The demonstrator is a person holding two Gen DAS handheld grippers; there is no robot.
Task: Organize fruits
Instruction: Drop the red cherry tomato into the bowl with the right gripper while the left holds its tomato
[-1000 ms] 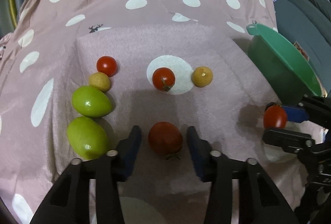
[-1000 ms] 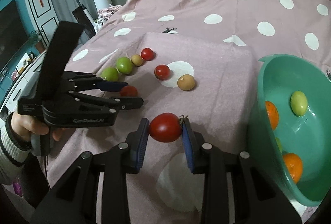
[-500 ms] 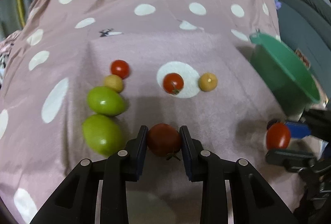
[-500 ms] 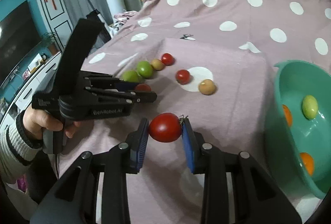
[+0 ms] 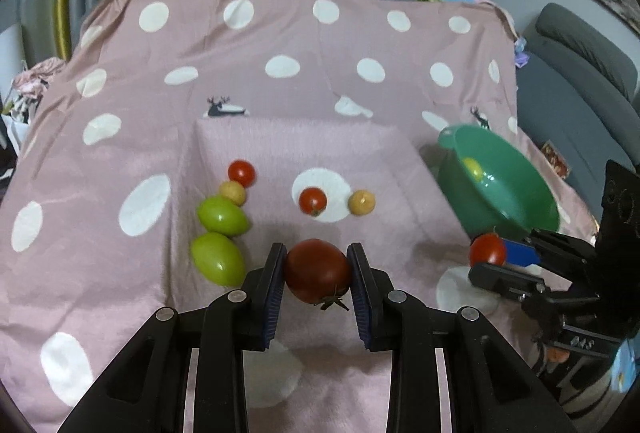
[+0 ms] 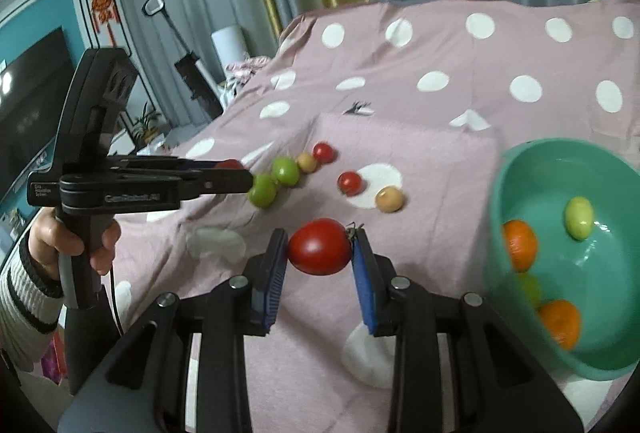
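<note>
A pink cloth (image 5: 120, 137) with white dots is spread over the bed, and a raised flat patch is seen at its middle. A green bowl (image 6: 516, 177) is placed at the right edge of that patch; two oranges (image 6: 519, 244), a pale green fruit (image 6: 579, 217) and something greenish, too blurred to name, are seen inside it.

The left gripper (image 5: 316, 273) is closed on a dark red tomato (image 5: 317, 269), which is pinched between the two blue pads and is held clear of the cloth near the front edge of the patch. The right gripper (image 6: 320, 253) is closed likewise on a brighter red tomato (image 6: 319, 246), held above the cloth just left of the bowl. The left gripper's handle is clasped by a hand (image 6: 60, 241) in a striped sleeve (image 6: 24, 301).

Two green fruits (image 5: 222, 216) are laid touching at the left edge of the patch, followed in the same row by a small yellow fruit (image 5: 233, 192) and a small red tomato (image 5: 241, 171). Another small red tomato (image 5: 313, 199) is laid on a white dot at the middle, with a yellow fruit (image 5: 361, 202) just beside it to the right.
</note>
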